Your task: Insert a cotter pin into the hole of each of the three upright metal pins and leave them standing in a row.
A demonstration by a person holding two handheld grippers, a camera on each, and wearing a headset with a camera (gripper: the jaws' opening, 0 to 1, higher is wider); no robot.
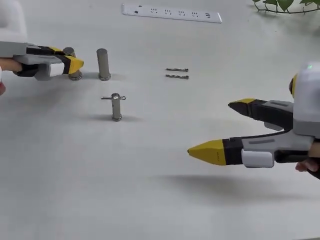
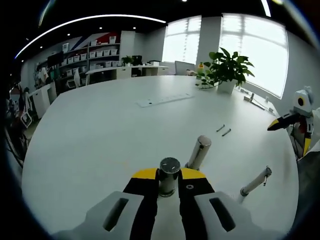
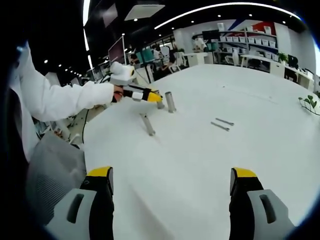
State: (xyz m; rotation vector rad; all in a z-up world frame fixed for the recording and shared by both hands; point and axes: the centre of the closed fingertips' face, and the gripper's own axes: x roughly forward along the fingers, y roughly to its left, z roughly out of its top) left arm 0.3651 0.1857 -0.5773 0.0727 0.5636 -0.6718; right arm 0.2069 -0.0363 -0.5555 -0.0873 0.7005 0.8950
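Three upright metal pins stand on the white table. My left gripper (image 1: 71,61) is shut on the far-left pin (image 2: 169,176), whose base (image 1: 75,75) shows under the yellow tips. A second bare pin (image 1: 103,64) stands just right of it. The nearer third pin (image 1: 116,107) has a cotter pin (image 1: 113,97) through its top hole. Two loose cotter pins (image 1: 177,73) lie side by side in the table's middle, also small in the left gripper view (image 2: 223,130). My right gripper (image 1: 220,127) hangs open at the right, nothing between its jaws, well away from the pins.
A white power strip (image 1: 171,12) lies along the far edge. Green plant leaves (image 1: 285,6) reach in at the far right corner. A white-sleeved arm (image 3: 65,100) holds the left gripper in the right gripper view.
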